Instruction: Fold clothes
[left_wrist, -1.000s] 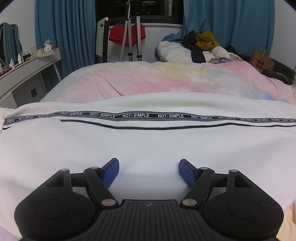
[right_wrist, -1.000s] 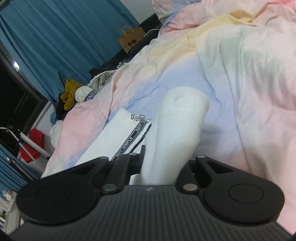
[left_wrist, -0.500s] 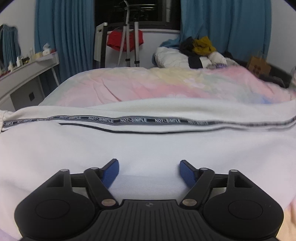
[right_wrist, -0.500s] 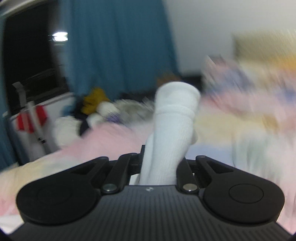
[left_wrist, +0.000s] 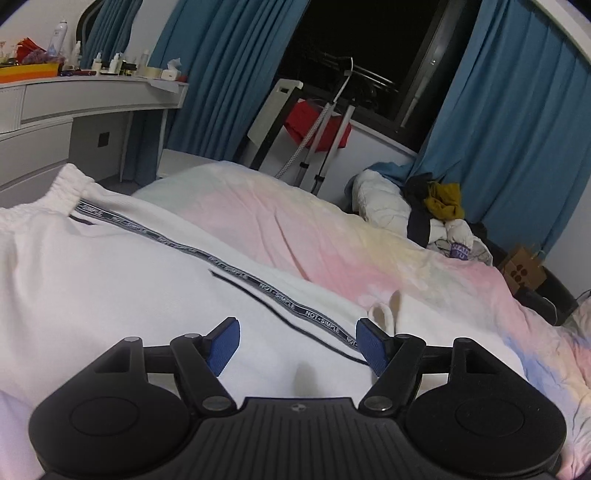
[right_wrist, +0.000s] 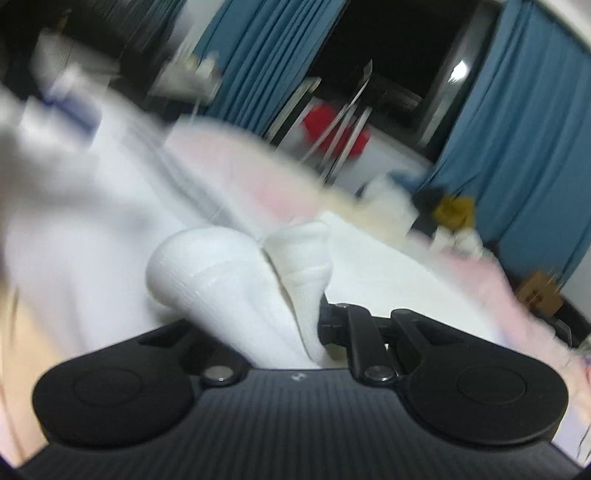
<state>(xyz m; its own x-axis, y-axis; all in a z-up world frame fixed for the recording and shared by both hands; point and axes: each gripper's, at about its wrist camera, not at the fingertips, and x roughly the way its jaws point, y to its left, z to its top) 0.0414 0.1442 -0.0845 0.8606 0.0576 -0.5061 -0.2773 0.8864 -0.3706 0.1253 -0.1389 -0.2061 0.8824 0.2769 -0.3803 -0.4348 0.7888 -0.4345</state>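
Gripping a ribbed white cuff (right_wrist: 236, 291) (blurred), the right gripper (right_wrist: 295, 332) is clamped; the left gripper (left_wrist: 297, 343) hovers with fingers (left_wrist: 221, 345) apart over white trousers (left_wrist: 110, 295) on the bed (left_wrist: 332, 229), printed stripe toward 12 o'clock.

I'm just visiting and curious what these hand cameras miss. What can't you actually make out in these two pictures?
- Right wrist view: motion blur smears the bed and room; the dresser side is unreadable.
- Right gripper: its fingertips are buried in the white ribbed cuffs it clamps.
- Left wrist view: the white trousers run off the left and bottom edges, so their full shape is unknown.
- Dresser bottles: too small to identify.
- Clothes pile: items tangled, hard to separate.
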